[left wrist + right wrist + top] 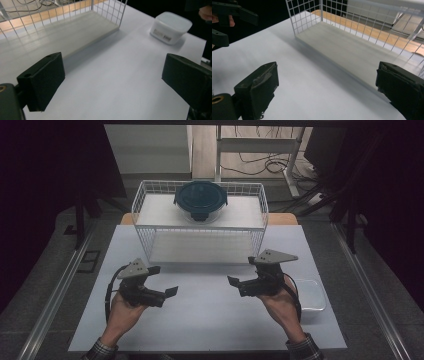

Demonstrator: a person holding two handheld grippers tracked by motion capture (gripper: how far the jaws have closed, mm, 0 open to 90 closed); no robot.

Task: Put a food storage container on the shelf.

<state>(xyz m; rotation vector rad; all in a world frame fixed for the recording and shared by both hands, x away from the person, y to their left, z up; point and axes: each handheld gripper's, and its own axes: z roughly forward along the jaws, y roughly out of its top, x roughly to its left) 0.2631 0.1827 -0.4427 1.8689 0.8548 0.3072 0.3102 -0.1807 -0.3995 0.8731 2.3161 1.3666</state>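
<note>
We wait — both grippers empty.
L gripper [161,280] & R gripper [241,271] jaws apart; white tub [311,294] just beside R hand — nearer.

lidded bowl [200,201] atop wire rack [145,227] at table's [210,320] rear; tub [312,295] at right edge

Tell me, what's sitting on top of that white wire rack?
A round clear container with a dark teal clip lid sits on the wire rack's top shelf. The lid hides whatever is inside it. The lower shelf underneath looks bare.
</note>
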